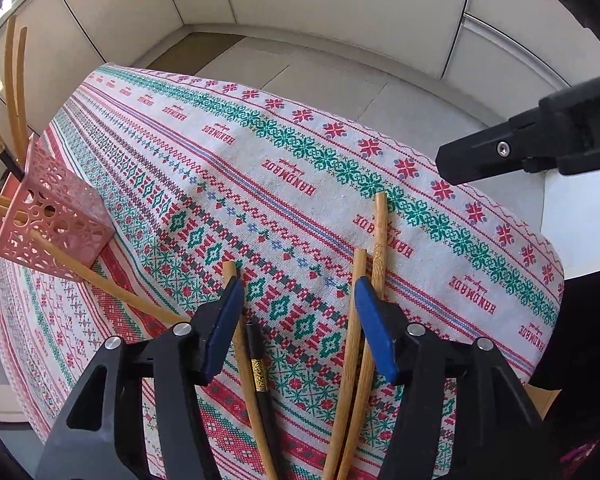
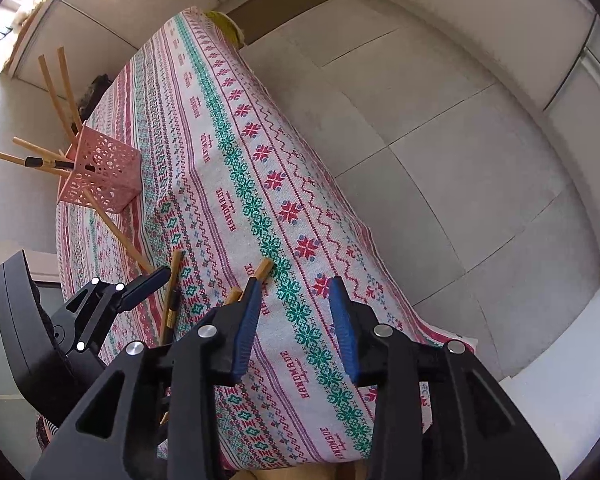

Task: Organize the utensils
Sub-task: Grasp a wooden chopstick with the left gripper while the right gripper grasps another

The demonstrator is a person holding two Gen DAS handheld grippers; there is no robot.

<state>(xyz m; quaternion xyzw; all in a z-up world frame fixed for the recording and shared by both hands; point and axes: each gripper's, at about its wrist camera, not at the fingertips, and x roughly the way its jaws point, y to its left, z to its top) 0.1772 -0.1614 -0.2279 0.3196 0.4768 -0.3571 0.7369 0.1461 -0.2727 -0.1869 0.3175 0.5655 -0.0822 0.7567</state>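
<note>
**Left tongs straddle the loose chopsticks, long axes running up the frame**

Nearest the lens in the left wrist view, the left gripper (image 1: 298,320) stands with its blue pads (image 1: 220,328) apart and pressing on nothing — between and under them lie the loose chopsticks on the embroidered tablecloth (image 1: 260,168). A bamboo chopstick (image 1: 242,344) and a black chopstick with a gold band (image 1: 258,372) lie just inside the left-hand pad; a pair of bamboo chopsticks (image 1: 358,344) lies against the right-hand pad, one of them reaching further toward mid-frame. All four run lengthwise from the bottom edge up the picture, roughly in line with the way the tongs point, so the jaws close across their width rather than along it.

The right gripper (image 2: 294,320), low in the right wrist view, also has its pads parted with only cloth between them; the chopstick ends show at its left-hand pad and further left, outside the gap. It appears in the left view only as a black finger at the right edge.

The pink perforated holder (image 1: 56,216) sits at the left edge of the frame, well apart from the loose sticks, already bristling with chopsticks, one bamboo stick leaning out toward the tongs.

My judgement: the left hand is plainly the nearer one, and the pick turns on choosing which stick to centre — the pair on the right sits closest to a pad
</note>
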